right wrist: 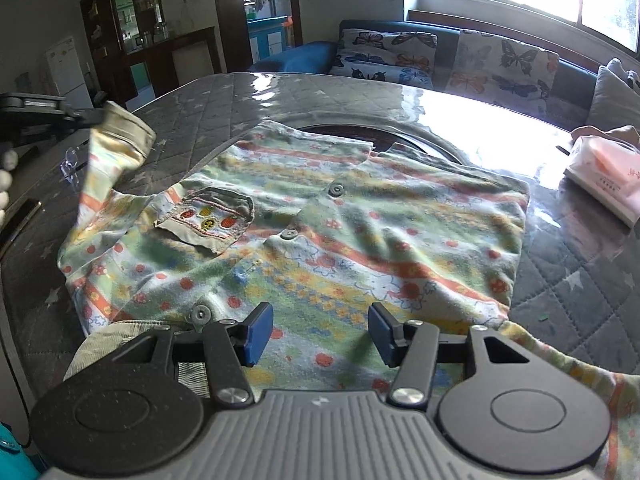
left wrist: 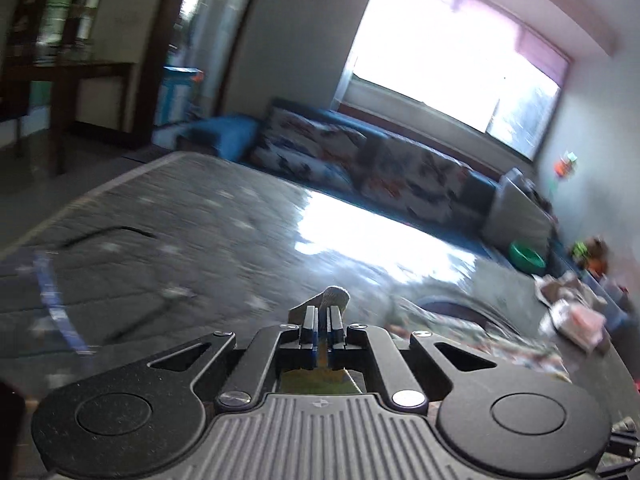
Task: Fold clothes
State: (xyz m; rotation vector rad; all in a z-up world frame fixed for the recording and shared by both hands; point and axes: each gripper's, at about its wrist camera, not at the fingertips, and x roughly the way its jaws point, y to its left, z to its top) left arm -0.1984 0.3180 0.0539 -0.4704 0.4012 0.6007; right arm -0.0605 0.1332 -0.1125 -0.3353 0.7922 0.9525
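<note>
right gripper (right wrist: 320,336): jaws apart, empty, low over the hem | patterned shirt (right wrist: 320,232): spread flat on quilted counter (right wrist: 580,292) | left gripper (left wrist: 321,320): clamped on beige sleeve cuff (right wrist: 128,128), lifted at the left

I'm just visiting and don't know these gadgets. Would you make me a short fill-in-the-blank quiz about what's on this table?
1. The left gripper is shut on the shirt's ____, lifting it off the table.
2. The right gripper hovers over the patterned shirt with its jaws ____.
3. The sofa cushions behind the table are printed with ____.
4. The shirt's chest pocket is trimmed in ____ cloth.

Missing words: sleeve cuff; open; butterflies; beige
</note>
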